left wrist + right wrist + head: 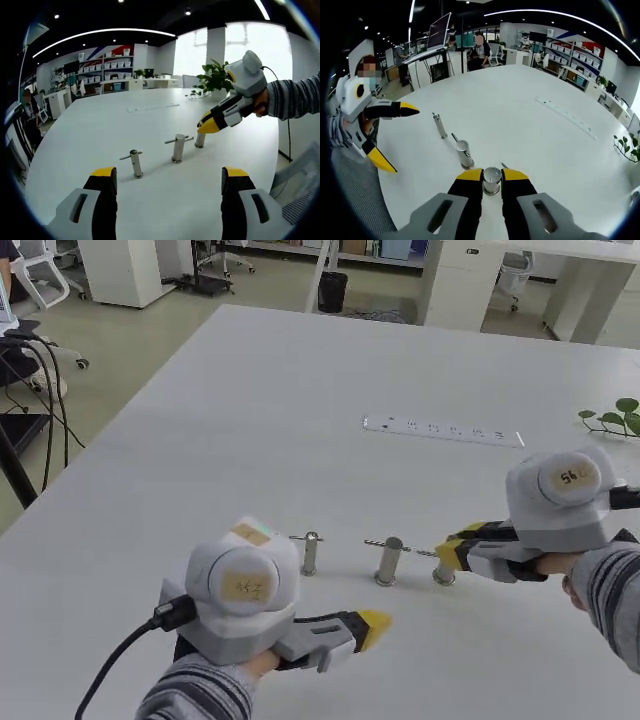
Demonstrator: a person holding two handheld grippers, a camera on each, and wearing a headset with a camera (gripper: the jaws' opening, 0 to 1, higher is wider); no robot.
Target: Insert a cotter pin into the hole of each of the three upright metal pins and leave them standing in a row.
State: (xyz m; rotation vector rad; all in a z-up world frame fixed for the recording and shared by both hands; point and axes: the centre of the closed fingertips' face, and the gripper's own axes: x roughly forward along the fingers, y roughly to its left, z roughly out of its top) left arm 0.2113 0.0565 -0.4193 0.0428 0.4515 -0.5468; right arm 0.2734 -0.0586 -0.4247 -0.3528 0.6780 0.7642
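The right pin (443, 576) is the hardest to read. In the head view the yellow tips of the right hand-held gripper (446, 554) cover its upper part, so its cross hole is hidden and just the base shows on the table (250, 420). In the right gripper view its round head (492, 179) sits between the two jaws, which are drawn in narrow and press against it from both sides. A thin metal sliver (504, 165) pokes out beside one jaw. It may be a cotter pin through this pin, but too little of it shows to be sure.

The other two pins stand upright in the same row, apart from each other. The left pin (310, 554) carries the left cotter pin (297, 537) crosswise near its top. The middle pin (388, 562) carries the middle cotter pin (374, 543) the same way.

The left hand-held gripper (376, 621) hangs near the front of the row, touching nothing. Its jaws are spread wide in the left gripper view, with all three pins seen between them. Its black cable (110, 670) runs off the bottom edge of the head view.

Farther back on the table lies a white power strip (440, 430). A green plant (615, 420) is cut off at the right edge.
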